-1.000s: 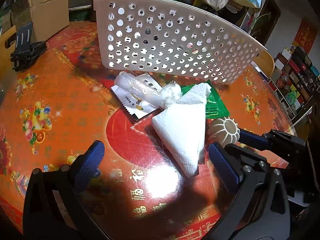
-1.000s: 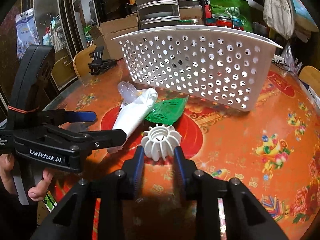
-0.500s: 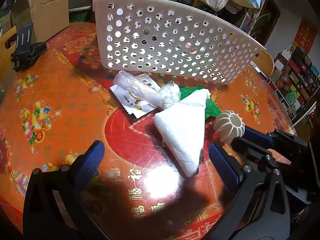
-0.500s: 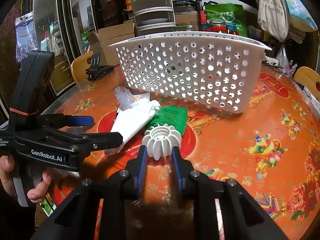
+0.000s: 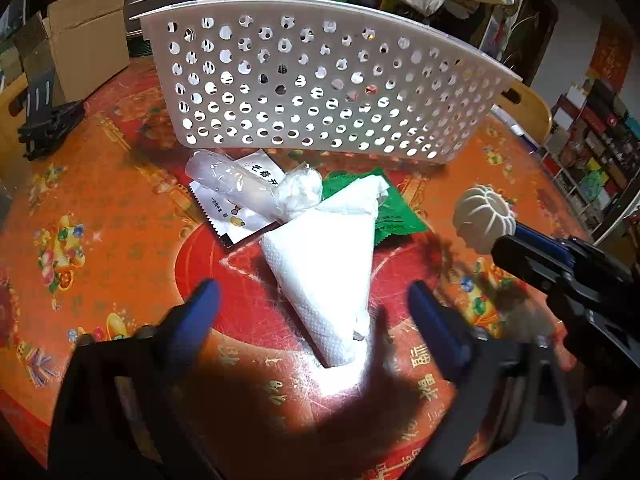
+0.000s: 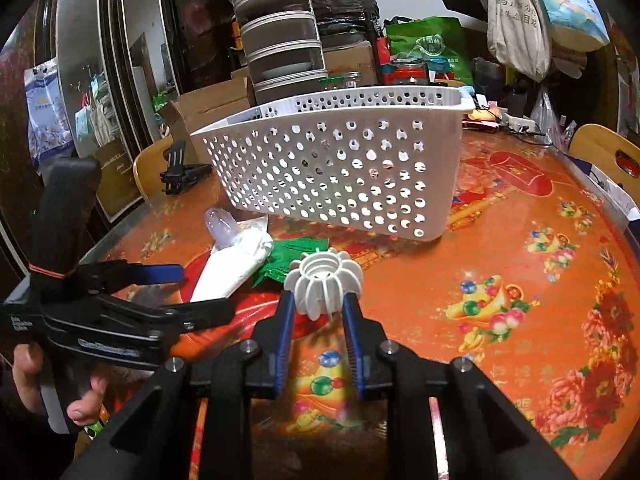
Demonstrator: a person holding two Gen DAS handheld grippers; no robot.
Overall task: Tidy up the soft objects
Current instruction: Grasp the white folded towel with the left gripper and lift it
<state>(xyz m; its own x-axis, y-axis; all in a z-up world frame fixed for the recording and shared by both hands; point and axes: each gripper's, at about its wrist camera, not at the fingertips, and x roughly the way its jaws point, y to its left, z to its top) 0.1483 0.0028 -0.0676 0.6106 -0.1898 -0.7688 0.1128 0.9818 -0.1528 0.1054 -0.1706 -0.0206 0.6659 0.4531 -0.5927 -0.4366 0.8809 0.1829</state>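
**Ball in hand, napkin next: two pickups heading for the basket**

Your tabletop (image 5: 100, 208) is round, covered in an orange and red festive print, and crowded only near its middle and far side. The biggest thing on it is the white perforated basket (image 5: 320, 92), standing toward the far edge; its holed wall faces you and its open top is up.

Just in front of the basket lies the pile of soft things. The folded white napkin (image 5: 328, 264) points its narrow end toward you and lies partly over the green packet (image 5: 394, 216); touching its far end is a clear plastic bag (image 5: 240, 188) lying on a small printed sachet (image 5: 236, 216).

Your right gripper (image 6: 320, 308) pinches the white ribbed ball (image 6: 324, 280) between its blue pads, lifted off the tabletop, to the right of the pile. Your left gripper (image 5: 312, 312) is spread either side of the napkin's near tip, and its jaws are closing; the pads do not yet press on it.

So you appear to be mid-pickup on both sides. Next, I judge, you need the left jaws to meet on the napkin's tip without dragging the packet beneath, and the right hand must carry the ball up over the basket's rim before releasing.
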